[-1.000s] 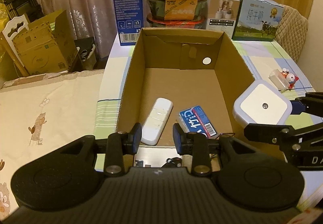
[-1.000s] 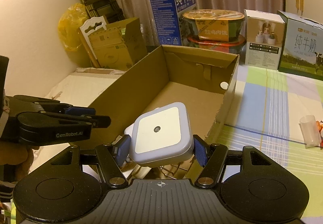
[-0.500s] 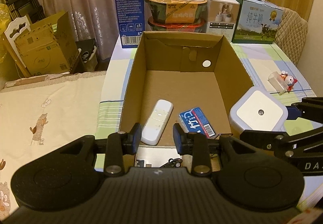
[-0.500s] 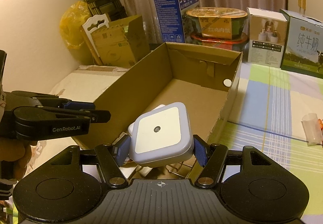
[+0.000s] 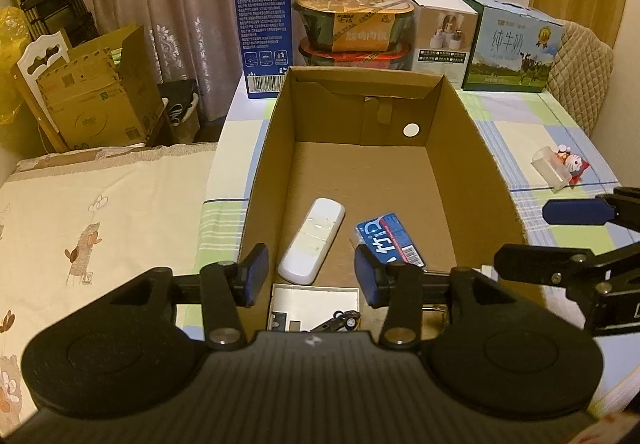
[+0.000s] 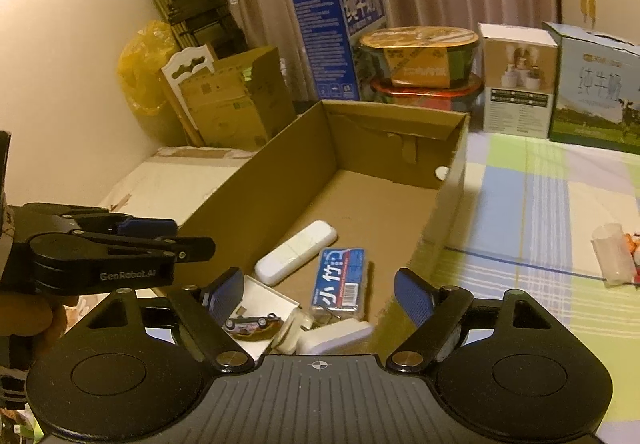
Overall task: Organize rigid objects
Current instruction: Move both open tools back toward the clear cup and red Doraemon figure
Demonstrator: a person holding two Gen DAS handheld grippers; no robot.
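An open cardboard box [image 5: 472, 172] [image 6: 256, 188] stands on the table. Inside lie a white remote-like bar [image 5: 312, 240] [image 6: 296, 257], a blue pack [image 5: 390, 240] [image 6: 340, 280], a small white tray with a toy car [image 6: 252, 322] [image 5: 340, 318], and the white square night light [image 6: 336, 336] at the box's near end. My left gripper [image 5: 310, 274] is open and empty over the near end. My right gripper [image 6: 320, 294] is open and empty just above the night light; in the left wrist view it shows at the right [image 5: 560, 232].
At the table's back stand a tall blue carton [image 5: 260, 24], stacked noodle bowls [image 5: 354, 28], a white box [image 5: 444, 32] and a green milk case [image 5: 512, 44]. A small clear box with a toy [image 5: 560, 164] lies on the right. A cream-covered surface [image 5: 100, 212] lies left.
My right gripper opened and let go of the white square night light, which now lies in the box's near end. My left gripper stayed open over the box.
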